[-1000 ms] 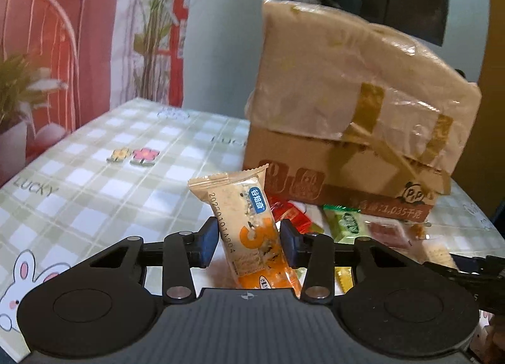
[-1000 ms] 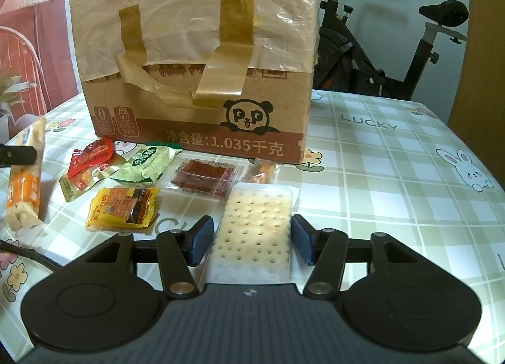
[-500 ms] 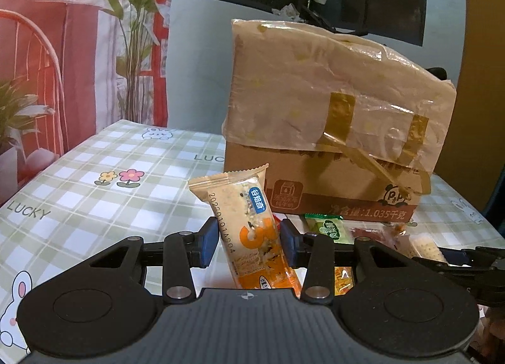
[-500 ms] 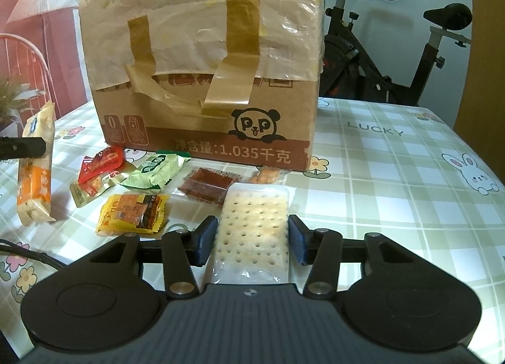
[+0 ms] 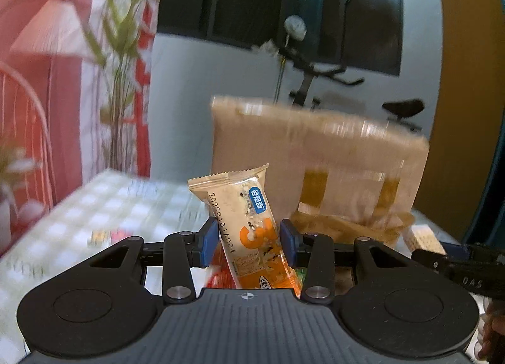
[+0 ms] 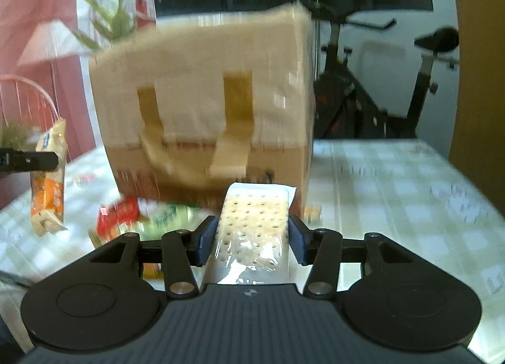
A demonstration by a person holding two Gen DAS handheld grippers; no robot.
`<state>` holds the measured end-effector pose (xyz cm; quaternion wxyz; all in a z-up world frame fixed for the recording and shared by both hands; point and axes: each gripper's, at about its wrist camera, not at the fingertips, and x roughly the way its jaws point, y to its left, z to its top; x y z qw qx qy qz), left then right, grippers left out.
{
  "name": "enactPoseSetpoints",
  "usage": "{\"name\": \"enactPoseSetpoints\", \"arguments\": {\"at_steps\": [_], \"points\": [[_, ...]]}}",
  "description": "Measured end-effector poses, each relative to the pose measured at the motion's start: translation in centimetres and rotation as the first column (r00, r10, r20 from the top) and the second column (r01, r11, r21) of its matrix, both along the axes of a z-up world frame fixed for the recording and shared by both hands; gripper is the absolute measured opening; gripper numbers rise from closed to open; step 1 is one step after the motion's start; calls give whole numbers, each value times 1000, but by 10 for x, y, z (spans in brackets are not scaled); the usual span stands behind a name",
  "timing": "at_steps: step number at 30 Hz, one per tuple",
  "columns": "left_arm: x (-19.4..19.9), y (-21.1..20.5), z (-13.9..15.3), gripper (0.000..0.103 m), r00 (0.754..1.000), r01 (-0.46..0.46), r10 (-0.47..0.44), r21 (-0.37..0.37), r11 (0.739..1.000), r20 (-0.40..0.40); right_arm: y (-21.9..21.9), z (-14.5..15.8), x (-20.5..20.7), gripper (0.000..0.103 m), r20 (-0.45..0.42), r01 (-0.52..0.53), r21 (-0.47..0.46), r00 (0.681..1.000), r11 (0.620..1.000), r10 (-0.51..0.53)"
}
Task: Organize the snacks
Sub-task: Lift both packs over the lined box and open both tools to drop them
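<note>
My left gripper (image 5: 248,242) is shut on an orange and beige snack bar (image 5: 249,222), held upright above the checked table. The same snack bar (image 6: 49,174) hangs at the left of the right wrist view. My right gripper (image 6: 251,239) is shut on a clear pack of dotted crackers (image 6: 254,228), lifted off the table. A tall cardboard box (image 6: 205,105) wrapped in plastic and tape stands straight ahead of both grippers. The cardboard box (image 5: 318,168) sits to the right of centre in the left wrist view. Several small snack packets (image 6: 135,212) lie blurred at the box's foot.
The checked tablecloth (image 6: 394,193) stretches to the right of the box. An exercise bike (image 6: 378,80) stands behind the table. A plant (image 5: 120,64) and a pink curtain are at the left. The right gripper's finger (image 5: 457,264) reaches in at the right edge of the left wrist view.
Both grippers have risen with their snacks, and the box now sits lower in both views. The loose packets on the table have dropped toward the bottom of the views.
</note>
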<state>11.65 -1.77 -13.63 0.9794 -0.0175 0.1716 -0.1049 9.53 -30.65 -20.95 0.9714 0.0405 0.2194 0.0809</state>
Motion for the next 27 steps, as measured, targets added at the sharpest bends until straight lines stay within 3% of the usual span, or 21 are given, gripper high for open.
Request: {"name": "enactPoseSetpoints", "arguments": {"at_steps": [5, 14, 20, 27], "points": [[11, 0, 41, 44, 995, 40, -41, 3, 999, 94, -2, 48, 0, 51, 129, -20, 25, 992, 999, 17], [55, -11, 99, 44, 982, 87, -87, 9, 996, 166, 6, 126, 20, 51, 280, -109, 11, 955, 994, 101], [107, -35, 113, 44, 985, 102, -109, 55, 993, 136, 19, 160, 73, 51, 293, -121, -42, 948, 992, 128], [153, -59, 109, 44, 992, 79, -88, 107, 991, 89, 25, 166, 148, 51, 206, -83, -3, 975, 997, 81]]}}
